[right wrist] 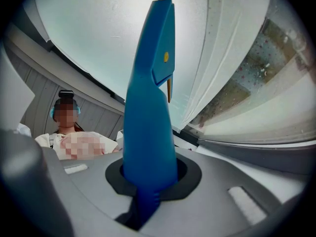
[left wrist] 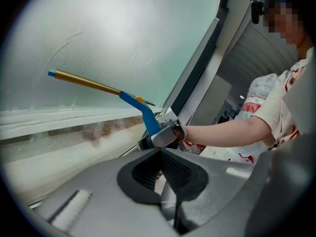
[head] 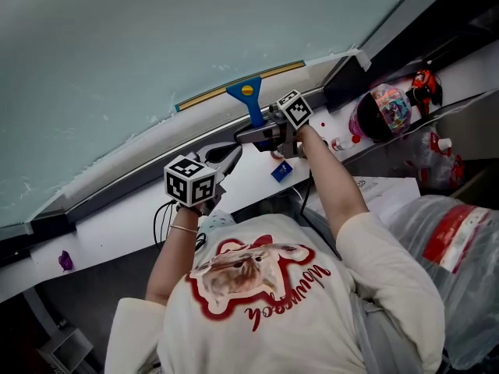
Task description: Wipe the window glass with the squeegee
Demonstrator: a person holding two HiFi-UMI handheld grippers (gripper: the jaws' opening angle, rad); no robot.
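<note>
Blade (head: 218,92) low on cloudy window glass (head: 156,37); squeegee (right wrist: 148,112) gripped by right hand-held gripper (right wrist: 148,184); left hand-held gripper (left wrist: 160,169) closed, empty. More wiping likely left.

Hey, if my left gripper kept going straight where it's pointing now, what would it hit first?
Most likely the right gripper where it clamps the squeegee by its blue handle; that sits dead ahead of the left gripper. Depth is hard to judge.

Soft daylight through the window glass (head: 156,37) (dark fisheye corners in gripper views)
</note>
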